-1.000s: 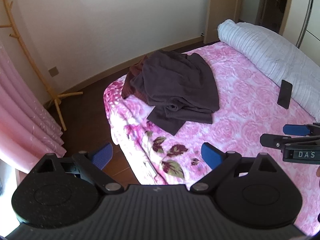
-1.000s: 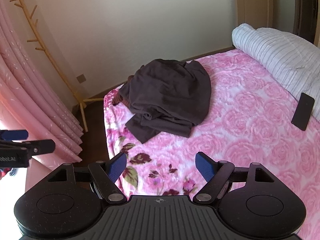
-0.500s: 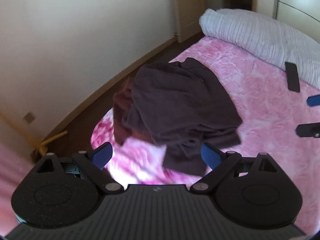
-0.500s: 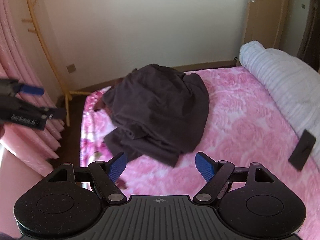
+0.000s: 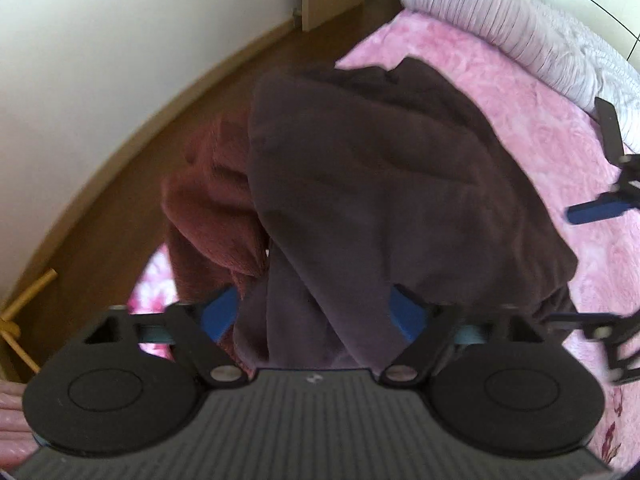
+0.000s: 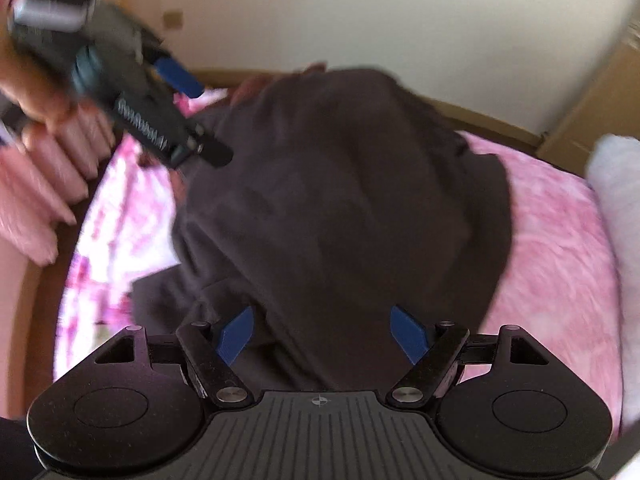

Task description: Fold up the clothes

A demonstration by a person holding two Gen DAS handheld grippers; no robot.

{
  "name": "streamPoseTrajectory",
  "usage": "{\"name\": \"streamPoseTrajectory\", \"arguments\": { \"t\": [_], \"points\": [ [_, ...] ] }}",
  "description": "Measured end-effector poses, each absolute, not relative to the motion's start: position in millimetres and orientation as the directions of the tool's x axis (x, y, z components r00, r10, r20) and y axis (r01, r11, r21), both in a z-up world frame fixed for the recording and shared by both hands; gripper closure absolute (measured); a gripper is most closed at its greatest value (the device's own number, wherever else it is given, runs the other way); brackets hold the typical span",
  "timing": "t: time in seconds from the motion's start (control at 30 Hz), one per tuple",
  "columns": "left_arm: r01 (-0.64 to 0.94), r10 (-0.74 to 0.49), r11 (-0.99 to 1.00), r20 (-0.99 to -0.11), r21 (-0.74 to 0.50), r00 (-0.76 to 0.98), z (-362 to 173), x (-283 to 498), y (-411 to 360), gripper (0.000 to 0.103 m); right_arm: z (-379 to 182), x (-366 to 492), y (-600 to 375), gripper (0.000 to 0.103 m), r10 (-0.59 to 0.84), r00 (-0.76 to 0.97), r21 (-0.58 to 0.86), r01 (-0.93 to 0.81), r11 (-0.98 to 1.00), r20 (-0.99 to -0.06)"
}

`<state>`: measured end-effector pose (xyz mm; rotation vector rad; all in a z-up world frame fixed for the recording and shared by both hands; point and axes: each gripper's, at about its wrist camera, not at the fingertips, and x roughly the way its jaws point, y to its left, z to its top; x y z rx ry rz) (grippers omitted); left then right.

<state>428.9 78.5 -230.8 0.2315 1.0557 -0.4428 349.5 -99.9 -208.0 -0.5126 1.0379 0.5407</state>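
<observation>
A dark brown garment (image 5: 380,184) lies crumpled on the pink floral bed (image 5: 500,80), over a reddish-brown garment (image 5: 212,208) at the bed's corner. My left gripper (image 5: 316,316) is open, its blue pads on either side of the dark garment's near edge. My right gripper (image 6: 324,332) is open too, low over the same dark garment (image 6: 344,200) from another side. The left gripper also shows in the right wrist view (image 6: 188,120), and the right gripper's blue fingers (image 5: 596,210) show at the right of the left wrist view.
A striped white duvet (image 5: 500,32) lies along the far side of the bed, with a black phone (image 5: 610,128) beside it. Wooden floor (image 5: 120,200) and a cream wall border the bed's corner. Pink curtains (image 6: 40,180) hang at left.
Both grippers have moved in close to the dark garment, which now fills both views. Both stay open.
</observation>
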Motion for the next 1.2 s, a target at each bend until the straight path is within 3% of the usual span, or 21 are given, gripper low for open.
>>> {"name": "streamPoseTrajectory", "arguments": {
  "t": [0.07, 0.13, 0.17, 0.2, 0.23, 0.27, 0.3, 0.67, 0.83, 1.0, 1.1, 1.17, 1.2],
  "points": [
    [0.476, -0.244, 0.879, -0.873, -0.016, 0.422, -234.1, 431.2, 79.7, 0.043, -226.7, 365.8, -91.1, 0.024, 0.159, 0.388, -0.151, -0.657, 0.739, -0.908],
    [0.483, -0.249, 0.876, -0.87, -0.015, 0.425, -231.1, 428.5, 80.8, 0.068, -237.6, 376.6, -85.2, 0.025, 0.151, 0.382, -0.158, -0.666, 0.729, -0.912],
    [0.48, -0.248, 0.877, -0.87, -0.015, 0.427, -228.6, 426.8, 81.4, 0.074, -240.1, 380.4, -83.3, 0.037, 0.151, 0.376, -0.155, -0.67, 0.726, -0.914],
    [0.486, -0.258, 0.874, -0.866, -0.019, 0.429, -222.7, 424.3, 79.7, 0.085, -239.7, 383.1, -82.3, 0.065, 0.158, 0.36, -0.14, -0.675, 0.724, -0.919],
    [0.495, -0.27, 0.869, -0.861, -0.025, 0.431, -216.2, 421.8, 77.6, 0.089, -238.2, 384.7, -81.4, 0.071, 0.162, 0.352, -0.132, -0.677, 0.724, -0.922],
    [0.503, -0.281, 0.864, -0.857, -0.03, 0.432, -209.8, 419.3, 75.5, 0.09, -233.8, 383.7, -81.8, 0.089, 0.157, 0.36, -0.138, -0.671, 0.728, -0.92],
    [0.523, -0.294, 0.852, -0.847, -0.023, 0.442, -201.2, 415.7, 70.3, 0.091, -226.8, 382.4, -85.7, 0.093, 0.156, 0.369, -0.139, -0.658, 0.741, -0.916],
    [0.751, -0.552, 0.66, -0.683, -0.007, 0.478, -71.4, 310.3, -45.0, 0.093, -94.3, 306.8, -235.1, 0.097, 0.113, 0.592, -0.089, -0.301, 0.949, -0.798],
    [0.857, -0.657, 0.515, -0.648, -0.014, 0.384, -31.7, 202.7, -132.2, 0.093, -48.0, 192.6, -319.6, 0.097, 0.038, 0.629, -0.049, -0.12, 0.992, -0.776],
    [0.938, -0.712, 0.331, -0.679, -0.1, 0.179, -38.3, 88.6, -236.7, 0.092, -35.8, 47.8, -408.6, 0.097, -0.111, 0.598, -0.04, 0.131, 0.991, -0.794],
    [0.967, -0.671, 0.216, -0.74, -0.135, 0.047, -58.7, 27.0, -300.1, 0.086, -44.8, -27.7, -458.0, 0.097, -0.202, 0.516, -0.048, 0.296, 0.954, -0.833],
    [0.978, -0.638, 0.164, -0.77, -0.127, 0.007, -70.3, 1.2, -322.0, 0.075, -55.0, -67.0, -481.6, 0.097, -0.253, 0.443, -0.075, 0.382, 0.921, -0.86],
    [0.983, -0.622, 0.145, -0.783, -0.117, -0.002, -75.9, -8.0, -328.2, 0.065, -59.3, -84.9, -491.0, 0.097, -0.273, 0.403, -0.088, 0.42, 0.903, -0.873]
  ]
}}
